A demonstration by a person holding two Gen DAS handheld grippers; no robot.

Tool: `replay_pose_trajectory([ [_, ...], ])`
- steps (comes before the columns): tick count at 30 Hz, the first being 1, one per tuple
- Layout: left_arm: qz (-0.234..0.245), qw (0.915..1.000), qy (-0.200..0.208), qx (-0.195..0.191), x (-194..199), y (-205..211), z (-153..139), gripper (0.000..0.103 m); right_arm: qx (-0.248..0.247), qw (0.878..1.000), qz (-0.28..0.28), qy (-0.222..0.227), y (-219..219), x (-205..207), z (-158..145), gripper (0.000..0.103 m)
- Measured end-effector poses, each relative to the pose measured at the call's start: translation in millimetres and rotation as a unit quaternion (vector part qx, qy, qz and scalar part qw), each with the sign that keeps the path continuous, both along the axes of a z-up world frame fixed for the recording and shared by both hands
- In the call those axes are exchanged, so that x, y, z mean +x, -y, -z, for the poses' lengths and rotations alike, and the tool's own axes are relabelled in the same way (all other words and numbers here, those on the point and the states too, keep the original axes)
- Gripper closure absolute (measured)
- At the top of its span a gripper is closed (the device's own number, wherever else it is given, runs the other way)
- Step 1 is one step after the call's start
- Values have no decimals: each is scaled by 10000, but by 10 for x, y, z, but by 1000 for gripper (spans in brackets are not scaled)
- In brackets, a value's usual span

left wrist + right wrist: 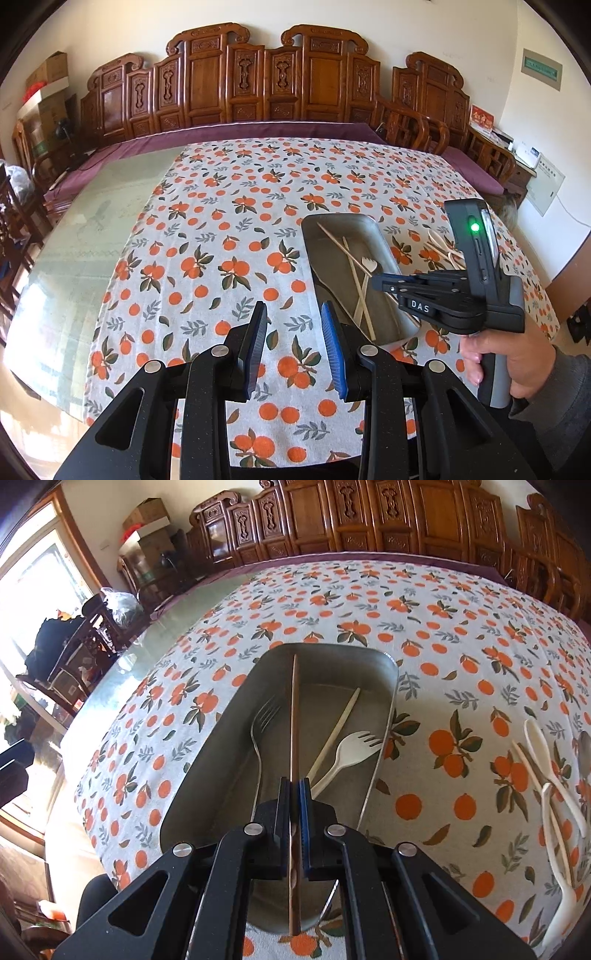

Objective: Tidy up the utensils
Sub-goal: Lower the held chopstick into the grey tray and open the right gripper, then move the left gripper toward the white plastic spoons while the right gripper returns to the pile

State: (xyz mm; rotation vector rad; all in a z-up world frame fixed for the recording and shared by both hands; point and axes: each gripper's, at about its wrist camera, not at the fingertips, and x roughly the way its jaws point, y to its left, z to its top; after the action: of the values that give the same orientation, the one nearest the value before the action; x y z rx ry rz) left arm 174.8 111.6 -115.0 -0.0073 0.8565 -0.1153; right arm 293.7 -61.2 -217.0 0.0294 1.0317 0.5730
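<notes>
The brown chopstick (294,716) is pinched between the closed pads of the right gripper (294,790), held lengthwise over the metal tray (384,672) with its far tip reaching toward the tray's far rim. Most of the stick juts out ahead of the pads, and a shorter stretch runs back between the fingers.

Inside the tray lie a metal fork (258,731) to the left of the held stick, and a pale chopstick (338,731) and a white plastic fork (351,746) to its right, the 2 pale pieces crossing near the gripper.

Outside the tray, on the orange-print tablecloth (461,686) to its right, a heap of white utensils (550,771) waits, well apart from the tray.

The left gripper (295,343) hovers over bare cloth just left of the tray, jaws partly apart with nothing between them.

Risks, as I judge them:
- The grip is on a thin, smooth stick. If the pads let go while it is tilted, it could slide or roll and end up resting on the rim rather than in the tray.
- Lowering it could push the tip into the far wall and shift the light tray on the cloth.
- The stick may land across the metal fork and sit crooked.
</notes>
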Motion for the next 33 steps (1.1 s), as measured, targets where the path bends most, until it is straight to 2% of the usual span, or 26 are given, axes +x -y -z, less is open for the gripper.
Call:
replay_pose_trajectory([
  [8,10,10000,-78,9,132,7,14,74,121,9997,-106,-163,-108,98,113,94],
  [15,-26,9999,-94,67,234,82,14,74,237,9994,-252,45,8,62,-69,94],
  [23,96,9998,-164,59,334,281,16,74,93,9968,-502,610,552,-192,-549,94],
  [26,150,9996,-201,-122,422,371,19,74,97,9968,-429,675,844,-213,-673,94],
  [33,499,9984,-257,-89,701,754,55,74,-41,9955,13,943,1425,-169,-869,94],
])
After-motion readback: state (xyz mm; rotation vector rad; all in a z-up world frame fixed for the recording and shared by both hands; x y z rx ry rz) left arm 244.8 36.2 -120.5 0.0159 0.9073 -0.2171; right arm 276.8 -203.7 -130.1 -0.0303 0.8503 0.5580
